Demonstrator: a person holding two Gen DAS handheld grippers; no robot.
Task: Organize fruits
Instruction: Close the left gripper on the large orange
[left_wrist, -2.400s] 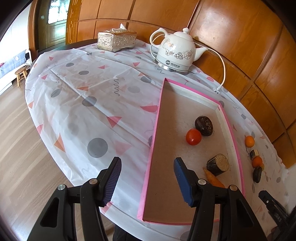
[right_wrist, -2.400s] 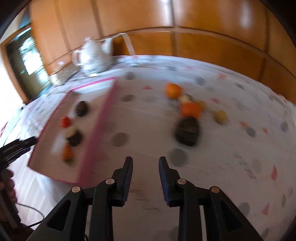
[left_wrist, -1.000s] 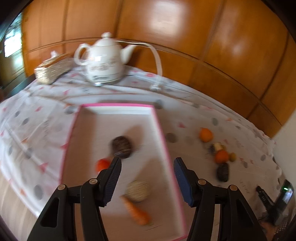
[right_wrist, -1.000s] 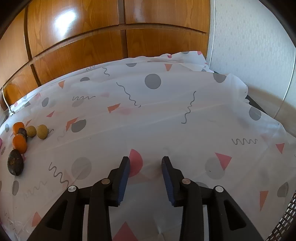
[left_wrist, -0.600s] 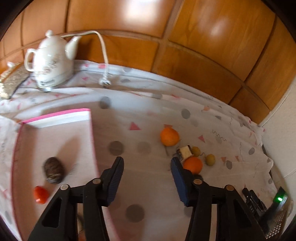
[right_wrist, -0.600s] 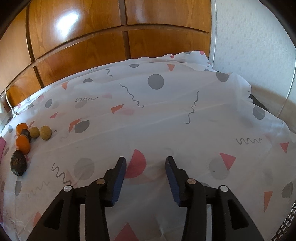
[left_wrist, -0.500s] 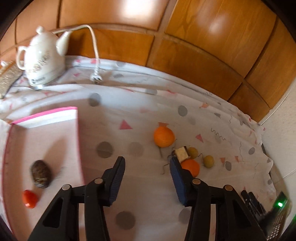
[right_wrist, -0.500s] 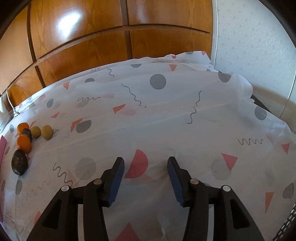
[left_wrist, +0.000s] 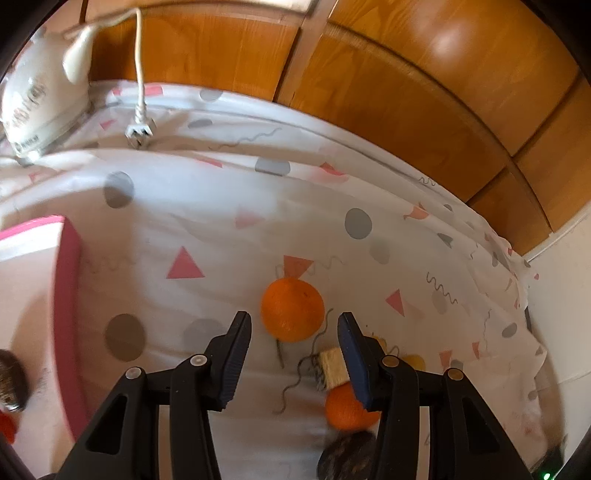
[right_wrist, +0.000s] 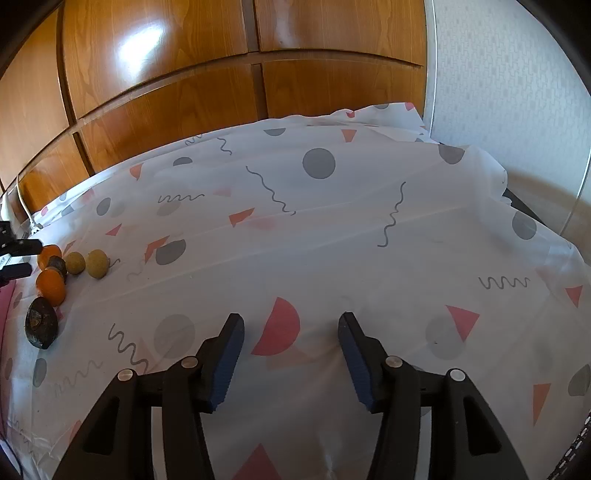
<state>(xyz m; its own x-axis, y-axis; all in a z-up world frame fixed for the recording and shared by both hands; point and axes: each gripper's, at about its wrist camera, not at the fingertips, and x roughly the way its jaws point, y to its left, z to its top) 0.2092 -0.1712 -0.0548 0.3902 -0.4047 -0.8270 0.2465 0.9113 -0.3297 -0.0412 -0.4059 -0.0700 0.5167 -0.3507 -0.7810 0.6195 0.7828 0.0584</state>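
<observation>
- White cloth with grey dots, pink triangles and squiggles covers the bench; wood panelling behind.
- Left hand-held gripper: jaws apart, nothing clamped. It hangs over the loose fruit cluster, and the big orange shows in the gap just beyond the fingertips, not touched by either pad.
- Cluster near the left gripper's right finger: a cut brown piece with pale face, a second orange below it, and a dark rough-skinned fruit at the bottom edge. Two yellowish small fruits are partly hidden behind that finger.
- Pink-edged tray at left, well apart from the cluster. It holds a dark round fruit and a red one, both cut by the frame edge.
- White kettle top left; its cord plug lies on the cloth.
- Right hand-held gripper: jaws opening, nothing between them, over bare cloth, well apart from the fruit.
- Right wrist view shows the same cluster at far left, with the left gripper's fingertips beside it.
</observation>
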